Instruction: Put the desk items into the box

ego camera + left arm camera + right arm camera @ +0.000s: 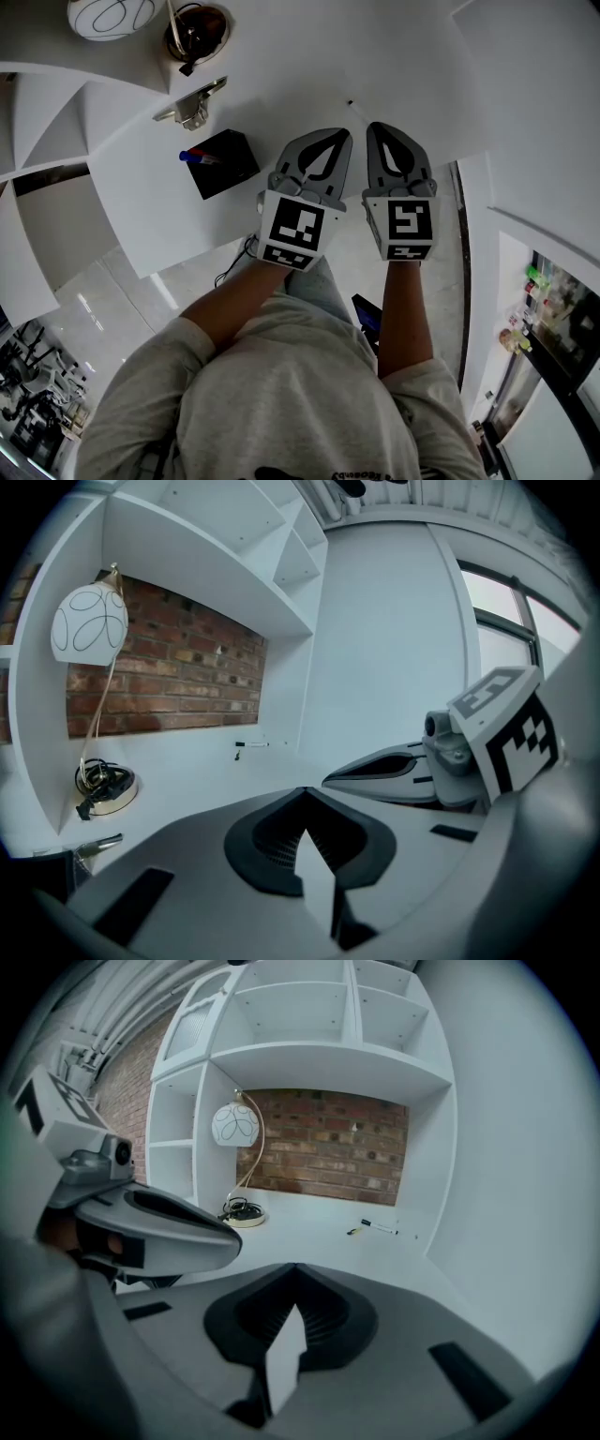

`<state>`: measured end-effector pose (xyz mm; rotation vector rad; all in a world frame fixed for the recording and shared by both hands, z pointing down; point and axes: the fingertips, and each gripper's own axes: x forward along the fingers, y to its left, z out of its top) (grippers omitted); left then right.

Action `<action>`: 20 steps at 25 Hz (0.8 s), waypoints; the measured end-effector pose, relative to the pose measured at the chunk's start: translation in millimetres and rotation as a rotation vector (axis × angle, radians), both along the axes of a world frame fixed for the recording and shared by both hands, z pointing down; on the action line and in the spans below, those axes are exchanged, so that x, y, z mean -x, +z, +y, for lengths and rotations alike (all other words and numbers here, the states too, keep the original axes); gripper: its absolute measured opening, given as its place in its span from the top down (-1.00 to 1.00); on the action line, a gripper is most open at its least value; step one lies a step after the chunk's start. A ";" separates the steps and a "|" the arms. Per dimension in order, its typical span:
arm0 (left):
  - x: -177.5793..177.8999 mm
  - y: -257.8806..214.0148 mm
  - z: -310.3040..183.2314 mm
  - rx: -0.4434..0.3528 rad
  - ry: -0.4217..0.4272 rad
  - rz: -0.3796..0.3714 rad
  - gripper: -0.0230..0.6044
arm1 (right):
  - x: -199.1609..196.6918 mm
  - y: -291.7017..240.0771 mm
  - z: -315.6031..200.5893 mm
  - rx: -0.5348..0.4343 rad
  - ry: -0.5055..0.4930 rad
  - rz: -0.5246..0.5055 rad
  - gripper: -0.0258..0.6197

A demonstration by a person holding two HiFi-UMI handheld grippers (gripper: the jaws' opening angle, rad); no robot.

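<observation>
The black box (223,161) lies beside the left hand-held gripper (339,136) and right hand-held gripper (377,128), both closed, empty.

Black box (230,165); white desk (309,84); red-brick wall (328,1152); white lamp (234,1124), dark looping lines.

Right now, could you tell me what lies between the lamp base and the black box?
A small silvery metal item lies between the lamp base and the black box, as the head view shows.
</observation>
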<state>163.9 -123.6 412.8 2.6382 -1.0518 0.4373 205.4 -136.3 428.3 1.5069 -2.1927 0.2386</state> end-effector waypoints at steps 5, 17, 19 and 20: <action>-6.2 16.1 -9.7 0.014 0.000 -0.014 0.91 | -6.7 20.7 -9.8 0.046 -0.026 0.032 0.87; -18.1 55.0 -22.5 0.083 -0.018 -0.030 0.91 | -13.6 75.2 -22.8 0.249 -0.105 0.078 0.81; -19.5 59.9 -24.0 0.091 -0.022 -0.037 0.91 | -14.9 84.9 -23.2 0.291 -0.123 0.088 0.66; -19.7 62.1 -25.2 0.094 -0.024 -0.040 0.91 | -15.4 89.5 -23.8 0.313 -0.132 0.095 0.63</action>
